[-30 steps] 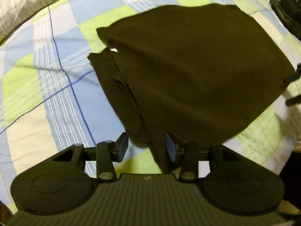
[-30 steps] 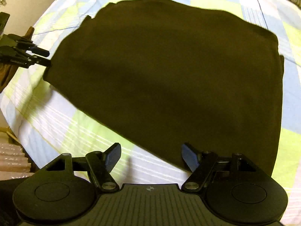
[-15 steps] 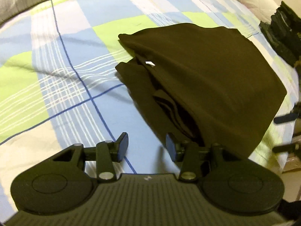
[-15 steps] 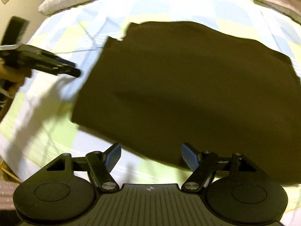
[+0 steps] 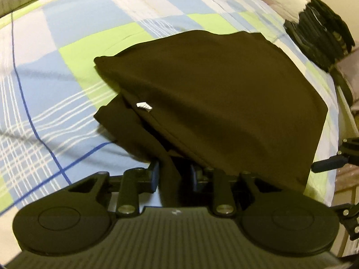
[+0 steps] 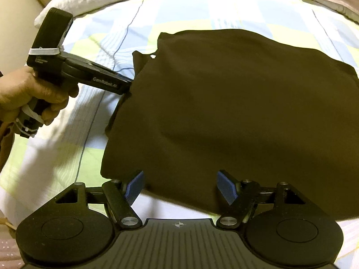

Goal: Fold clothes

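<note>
While folded, dark garment [image 5: 219, 103] bunches between left tool [image 5: 174, 177] fingers.

Left wrist view: looks forward and down along the left hand-held gripper [image 5: 174, 178], close over the near edge of the dark folded garment [image 5: 219, 103] on the checked bedspread [image 5: 56, 71]. Right wrist view: faces the garment from the adjacent side, equally close, with the left hand-held gripper at its left. Both views share the garment and the bedspread.
</note>
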A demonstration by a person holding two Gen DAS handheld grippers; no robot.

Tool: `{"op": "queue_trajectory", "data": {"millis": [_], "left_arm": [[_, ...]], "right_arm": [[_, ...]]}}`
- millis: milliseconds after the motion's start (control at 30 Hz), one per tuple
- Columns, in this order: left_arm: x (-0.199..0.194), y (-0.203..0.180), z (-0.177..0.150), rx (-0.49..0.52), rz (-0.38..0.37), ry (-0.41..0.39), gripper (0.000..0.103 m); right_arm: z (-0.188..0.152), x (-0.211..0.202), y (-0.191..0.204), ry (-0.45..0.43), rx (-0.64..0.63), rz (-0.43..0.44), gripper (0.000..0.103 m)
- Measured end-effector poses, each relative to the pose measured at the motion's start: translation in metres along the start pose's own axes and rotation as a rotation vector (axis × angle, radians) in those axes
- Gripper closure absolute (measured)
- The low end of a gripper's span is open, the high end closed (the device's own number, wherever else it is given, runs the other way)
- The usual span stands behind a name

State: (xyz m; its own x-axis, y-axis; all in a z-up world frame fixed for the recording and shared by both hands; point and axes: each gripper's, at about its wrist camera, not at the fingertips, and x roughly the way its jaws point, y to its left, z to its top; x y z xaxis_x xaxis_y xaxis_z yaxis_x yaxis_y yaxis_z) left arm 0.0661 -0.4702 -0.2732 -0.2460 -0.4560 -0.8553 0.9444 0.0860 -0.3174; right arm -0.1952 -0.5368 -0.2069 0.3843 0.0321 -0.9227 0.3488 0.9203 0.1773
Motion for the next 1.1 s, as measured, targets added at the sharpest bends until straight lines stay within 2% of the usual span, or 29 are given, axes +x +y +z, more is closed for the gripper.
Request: {"op": "queue_trajectory", "data": {"millis": [233,333,433,600,700,800,867,900,933,1000,1100], "left_arm": [[-0.014,0.017,-0.001,0.026,0.025,0.018,0.079],[-0.026,0.018,-0.004,0.117,0.058,0.006,0.074],[-0.039,0.009,-0.011,0.300,0.112,0.006,0.071],[-0.049,-0.009,-0.037,0.685,0.205,0.022,0.054],[-0.045,-0.019,-0.056,0.901,0.252,-0.002,0.035],[-0.036,-0.026,-0.072,1.101,0.300,-0.037,0.030],[-0.028,-0.029,-0.081,1.223,0.320,-0.057,0.026],[-0.024,-0.031,-0.084,1.283,0.327,-0.072,0.025],[-0.019,-0.033,-0.088,1.344,0.333,-0.091,0.023],[-0.011,-0.035,-0.091,1.440,0.338,-0.126,0.021],[-0.001,-0.038,-0.088,1.529,0.334,-0.157,0.020]], "right_arm": [[-0.003,-0.010,0.013,-0.032,-0.028,0.024,0.029],[-0.004,-0.007,0.030,-0.049,-0.101,0.032,0.029],[-0.006,0.000,0.053,-0.065,-0.210,0.037,0.029],[-0.016,0.029,0.094,-0.069,-0.400,-0.021,0.029],[-0.029,0.052,0.120,-0.052,-0.587,-0.103,0.029],[-0.046,0.069,0.140,-0.066,-0.807,-0.223,0.029],[-0.048,0.072,0.138,-0.089,-0.847,-0.269,0.029],[-0.046,0.070,0.134,-0.100,-0.826,-0.270,0.036],[-0.043,0.067,0.129,-0.110,-0.793,-0.255,0.065],[-0.036,0.060,0.121,-0.121,-0.752,-0.246,0.092],[-0.023,0.041,0.111,-0.152,-0.667,-0.209,0.097]]}}
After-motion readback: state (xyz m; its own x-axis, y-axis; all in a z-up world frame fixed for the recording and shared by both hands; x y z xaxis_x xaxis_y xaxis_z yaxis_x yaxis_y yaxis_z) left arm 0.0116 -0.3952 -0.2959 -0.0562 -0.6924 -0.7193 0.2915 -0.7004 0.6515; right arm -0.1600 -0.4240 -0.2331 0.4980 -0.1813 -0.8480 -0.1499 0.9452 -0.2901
